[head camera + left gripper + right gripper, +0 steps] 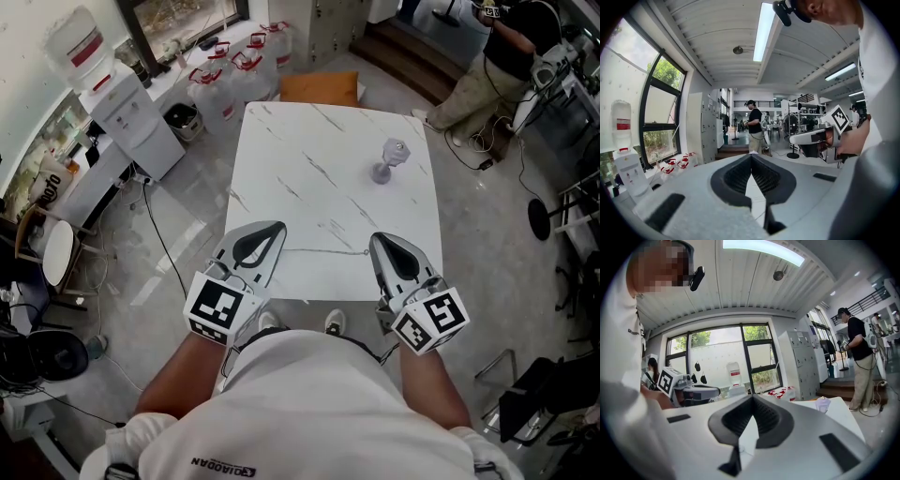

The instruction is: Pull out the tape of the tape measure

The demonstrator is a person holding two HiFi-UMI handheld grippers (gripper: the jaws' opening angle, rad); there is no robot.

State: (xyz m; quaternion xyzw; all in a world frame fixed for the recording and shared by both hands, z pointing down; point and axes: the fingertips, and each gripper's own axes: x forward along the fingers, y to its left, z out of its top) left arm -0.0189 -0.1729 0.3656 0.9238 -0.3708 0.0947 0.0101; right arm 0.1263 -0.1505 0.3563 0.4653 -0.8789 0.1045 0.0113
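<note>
A: State of the left gripper [277, 231]?
B: Held above the near edge of the bench [300, 131]. Fingers clenched tip to tip, nothing between.
A: And the right gripper [377, 240]?
B: Same. Above the near edge, fingers pressed together, empty.
A: Where's the tape measure [388, 160]?
B: Likely that small lilac thing on the bench's far right part, well apart from both grippers. Can't tell whether any tape is out.
A: Step in hand?
B: Not settled. Fits a stage ahead of the reach, or one after the release.
A: Next move?
B: Hangs on that. Any grasp would need opened fingers.
</note>
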